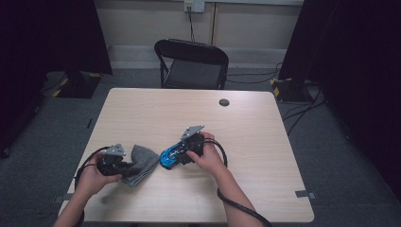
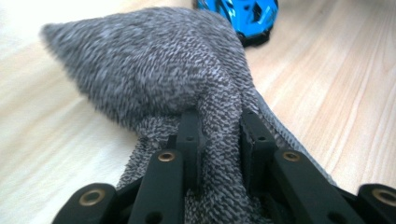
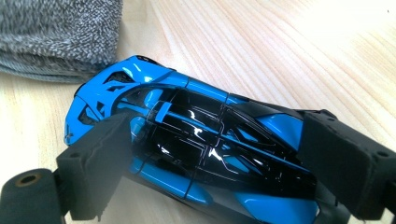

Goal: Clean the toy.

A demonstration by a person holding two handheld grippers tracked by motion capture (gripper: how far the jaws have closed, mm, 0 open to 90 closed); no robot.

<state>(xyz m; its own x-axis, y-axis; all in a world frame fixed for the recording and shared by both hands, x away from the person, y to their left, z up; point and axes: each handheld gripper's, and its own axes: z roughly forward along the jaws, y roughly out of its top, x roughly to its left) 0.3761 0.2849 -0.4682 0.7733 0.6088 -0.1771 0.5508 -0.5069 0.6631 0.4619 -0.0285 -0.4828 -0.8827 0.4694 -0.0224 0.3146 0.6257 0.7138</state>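
Observation:
A grey knitted cloth (image 1: 143,161) lies folded on the table's front left, and my left gripper (image 1: 128,168) is shut on its near edge. In the left gripper view the cloth (image 2: 159,70) bunches between the two black jaws of that gripper (image 2: 219,128). Just right of the cloth sits a blue and black toy car (image 1: 168,159). My right gripper (image 1: 182,155) is shut on it across its sides. The right gripper view has the car (image 3: 196,135) wedged between the pads of the right gripper (image 3: 219,140), nose towards the cloth (image 3: 56,37). The car's nose (image 2: 243,16) peeks past the cloth's far edge.
The light wooden table (image 1: 189,113) has a small black round cap (image 1: 224,102) near its far edge. A black folding chair (image 1: 191,64) stands behind the table. Dark curtains hang at both sides, and cables run over the floor at the right.

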